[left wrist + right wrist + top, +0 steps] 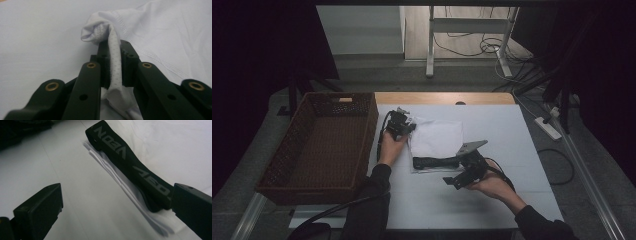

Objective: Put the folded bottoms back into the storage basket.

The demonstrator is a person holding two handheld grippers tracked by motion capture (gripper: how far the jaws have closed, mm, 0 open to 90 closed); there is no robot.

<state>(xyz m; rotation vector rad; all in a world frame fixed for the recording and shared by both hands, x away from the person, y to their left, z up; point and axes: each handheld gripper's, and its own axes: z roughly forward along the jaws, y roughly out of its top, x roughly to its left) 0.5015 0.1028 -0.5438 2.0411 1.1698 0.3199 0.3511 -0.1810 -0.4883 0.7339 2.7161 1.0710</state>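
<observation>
A folded white garment (437,137) with a black lettered waistband (434,162) lies on the white table (437,205). My left gripper (408,126) rests at the garment's far left corner. In the left gripper view, the left gripper (115,47) is shut on a bunched fold of the white fabric (155,30), which stands up between the pads. My right gripper (454,172) hovers just off the near right end of the waistband. The right gripper view shows the right gripper (117,195) open, with the waistband (125,157) running toward its right jaw and bare table between the jaws.
A brown wicker basket (368,125) stands at the table's left, beside the left hand. A wooden strip (442,97) runs along the table's far edge. Beyond it are a desk frame and cables on the floor, with a power strip (548,127) to the right.
</observation>
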